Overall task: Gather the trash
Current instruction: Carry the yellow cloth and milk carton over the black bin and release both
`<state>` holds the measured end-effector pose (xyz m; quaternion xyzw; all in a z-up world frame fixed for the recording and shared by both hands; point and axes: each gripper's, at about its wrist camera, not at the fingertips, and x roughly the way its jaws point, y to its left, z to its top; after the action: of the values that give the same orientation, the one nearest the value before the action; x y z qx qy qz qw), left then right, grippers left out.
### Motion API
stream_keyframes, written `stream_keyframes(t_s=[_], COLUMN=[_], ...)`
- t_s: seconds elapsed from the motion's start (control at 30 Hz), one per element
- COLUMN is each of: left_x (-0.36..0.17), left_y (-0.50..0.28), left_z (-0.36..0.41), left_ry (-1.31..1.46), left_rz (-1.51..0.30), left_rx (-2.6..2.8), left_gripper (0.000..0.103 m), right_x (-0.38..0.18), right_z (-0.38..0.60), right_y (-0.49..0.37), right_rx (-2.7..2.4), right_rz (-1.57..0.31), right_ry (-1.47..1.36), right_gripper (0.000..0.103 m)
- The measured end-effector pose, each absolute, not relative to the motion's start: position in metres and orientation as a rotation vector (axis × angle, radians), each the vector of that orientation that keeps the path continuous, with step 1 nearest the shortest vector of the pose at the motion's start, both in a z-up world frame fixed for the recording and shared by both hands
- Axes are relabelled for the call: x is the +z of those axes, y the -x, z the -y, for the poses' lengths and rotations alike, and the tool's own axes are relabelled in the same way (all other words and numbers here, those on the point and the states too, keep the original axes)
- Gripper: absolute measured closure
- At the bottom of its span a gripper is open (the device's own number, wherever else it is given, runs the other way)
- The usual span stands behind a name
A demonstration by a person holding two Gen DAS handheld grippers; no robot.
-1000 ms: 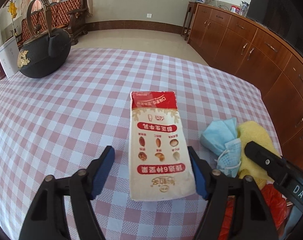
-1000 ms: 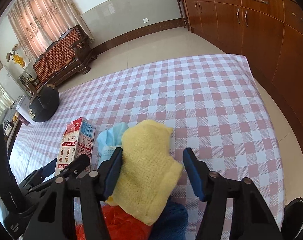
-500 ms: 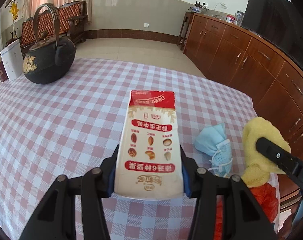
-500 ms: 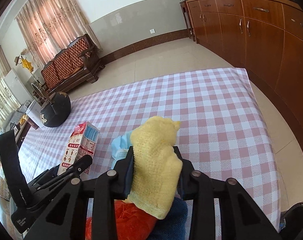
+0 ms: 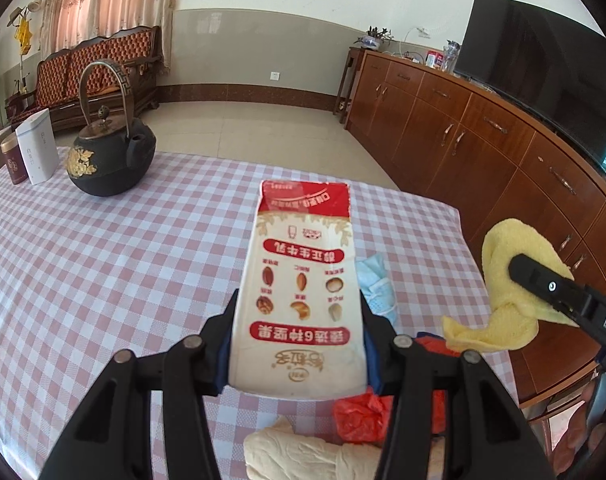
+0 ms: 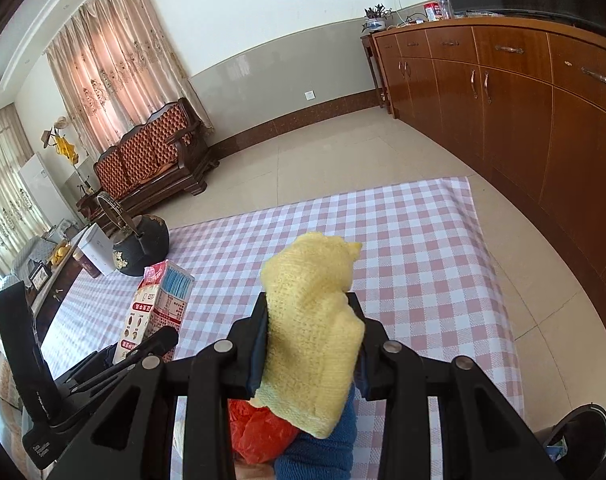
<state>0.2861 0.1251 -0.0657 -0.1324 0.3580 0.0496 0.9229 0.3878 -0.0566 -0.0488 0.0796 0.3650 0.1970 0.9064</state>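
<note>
My left gripper (image 5: 299, 344) is shut on a red and white milk carton (image 5: 301, 280), held lifted above the checked tablecloth (image 5: 103, 264). The same carton (image 6: 151, 312) shows at the left of the right wrist view. A yellow knitted cloth (image 6: 311, 320) is squeezed between the jaws of my right gripper (image 6: 309, 340), raised off the table; the cloth (image 5: 511, 288) also appears at the right of the left wrist view. A light blue face mask (image 5: 377, 288) lies on the table beside the carton. Red plastic (image 5: 363, 416), a blue cloth (image 6: 323, 452) and a cream cloth (image 5: 303, 456) lie near the table's front edge.
A black iron kettle (image 5: 107, 152) stands at the table's far left beside a white box (image 5: 37, 152) and a brown tin (image 5: 13, 160). Wooden cabinets (image 5: 483, 152) run along the right. A dark bin (image 6: 583, 432) sits on the floor at lower right.
Both grippers closed, the left on the carton and the right on the yellow cloth. Both then rose, lifting these things off the table.
</note>
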Motion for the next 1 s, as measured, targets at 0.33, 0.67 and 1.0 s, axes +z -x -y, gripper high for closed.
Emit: stream_keyframes(t_s=[0.33, 0.67, 1.0], left_x=[-0.042, -0.04, -0.041], left_y=[-0.252, -0.226, -0.212], left_z=[-0.085, -0.02, 0.052], left_ry=[0.246, 0.208, 0.154], left_rz=[-0.705, -0.719, -0.745], left_rx=[0.014, -0.119, -0.272], left_gripper=[0.051, 0.051, 0.051], right_x=[-0.023, -0.03, -0.04], right_z=[0.099, 0.155, 0.232], right_y=[-0.34, -0.285, -0.239], right_rx=[0.36, 0.277, 0.152], right_rz=[-0.708, -0.721, -0.724], right_ry=[-0.173, -0.195, -0.249], right_gripper=[0.066, 0.066, 0.066])
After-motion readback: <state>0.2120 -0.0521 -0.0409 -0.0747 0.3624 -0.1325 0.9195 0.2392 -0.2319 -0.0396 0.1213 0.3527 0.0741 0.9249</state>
